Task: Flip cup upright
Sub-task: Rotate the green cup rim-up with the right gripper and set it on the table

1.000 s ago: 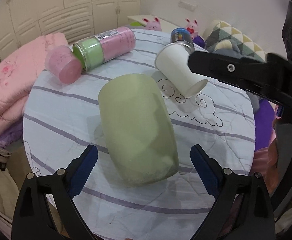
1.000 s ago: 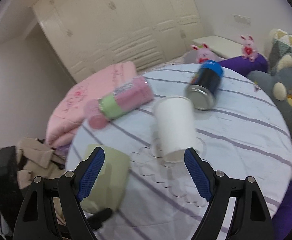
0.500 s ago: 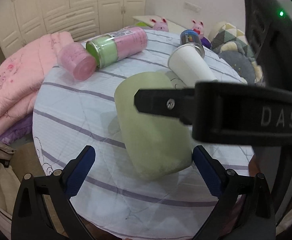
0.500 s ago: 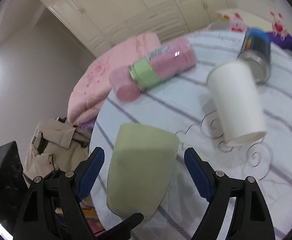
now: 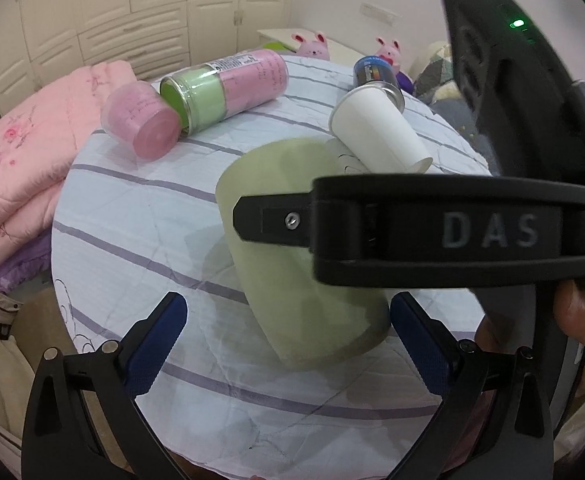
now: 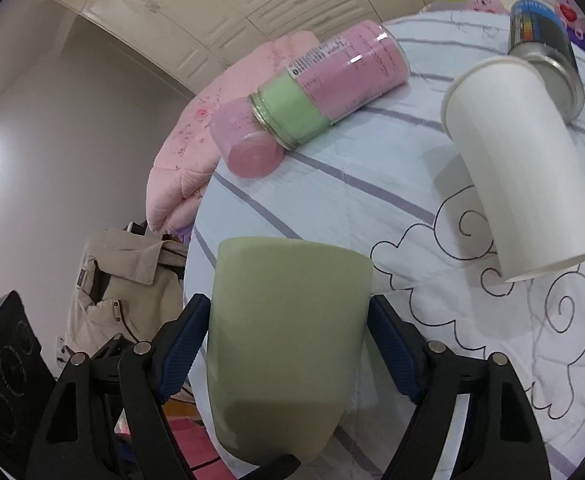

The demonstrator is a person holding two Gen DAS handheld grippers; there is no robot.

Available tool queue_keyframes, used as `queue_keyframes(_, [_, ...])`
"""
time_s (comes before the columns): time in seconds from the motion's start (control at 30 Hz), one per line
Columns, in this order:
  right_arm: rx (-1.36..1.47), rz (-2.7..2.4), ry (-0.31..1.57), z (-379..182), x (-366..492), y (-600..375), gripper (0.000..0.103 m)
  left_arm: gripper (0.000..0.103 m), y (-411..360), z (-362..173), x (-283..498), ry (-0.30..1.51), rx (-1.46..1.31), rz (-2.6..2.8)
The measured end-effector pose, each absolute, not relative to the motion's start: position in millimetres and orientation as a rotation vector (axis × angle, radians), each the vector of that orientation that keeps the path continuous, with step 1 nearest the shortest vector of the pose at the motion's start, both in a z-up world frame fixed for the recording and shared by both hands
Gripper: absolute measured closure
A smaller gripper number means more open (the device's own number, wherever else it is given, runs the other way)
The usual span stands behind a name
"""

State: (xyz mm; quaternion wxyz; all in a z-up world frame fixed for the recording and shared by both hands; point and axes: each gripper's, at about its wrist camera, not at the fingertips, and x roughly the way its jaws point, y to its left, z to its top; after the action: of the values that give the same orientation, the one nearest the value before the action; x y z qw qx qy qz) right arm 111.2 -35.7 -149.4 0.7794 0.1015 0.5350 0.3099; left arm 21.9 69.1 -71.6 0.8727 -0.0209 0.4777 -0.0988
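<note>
- Right gripper (image 6: 288, 344) jaws bracket the green cup (image 6: 284, 344), pads touching or nearly; left gripper (image 5: 288, 340) jaws wide, empty.
- Squeeze squarely mid-body before rotating upright on the bench (image 5: 140, 216).

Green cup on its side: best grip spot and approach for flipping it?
Grip the green cup across its mid-body side walls, coming in from the closed base end along its axis. It lies on its side, smooth and handle-free, tapering; the right gripper already straddles it there, pads at the walls.

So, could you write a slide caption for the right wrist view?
Right tool straddles the overturned green cup beside a tipped white paper cup.
</note>
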Motion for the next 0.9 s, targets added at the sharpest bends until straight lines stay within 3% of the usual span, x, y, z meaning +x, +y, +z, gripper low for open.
queue_keyframes(0.37, [0.069, 0.549, 0.854, -106.1, 101.0, -54.4, 0.022, 0.0, 70.8, -79.5, 35.0, 1.001, -0.113, -0.154])
queue_keyframes(0.5, [-0.107, 0.461, 0.743, -96.9, 91.1, -45.2, 0.023, 0.0, 64.1, -81.7, 38.0, 1.003, -0.107, -0.152])
queue_keyframes(0.9, [-0.126, 0.474, 0.783, -102.4, 87.6, -43.0, 0.022, 0.0, 59.9, -84.4, 43.4, 1.014, -0.112, -0.129])
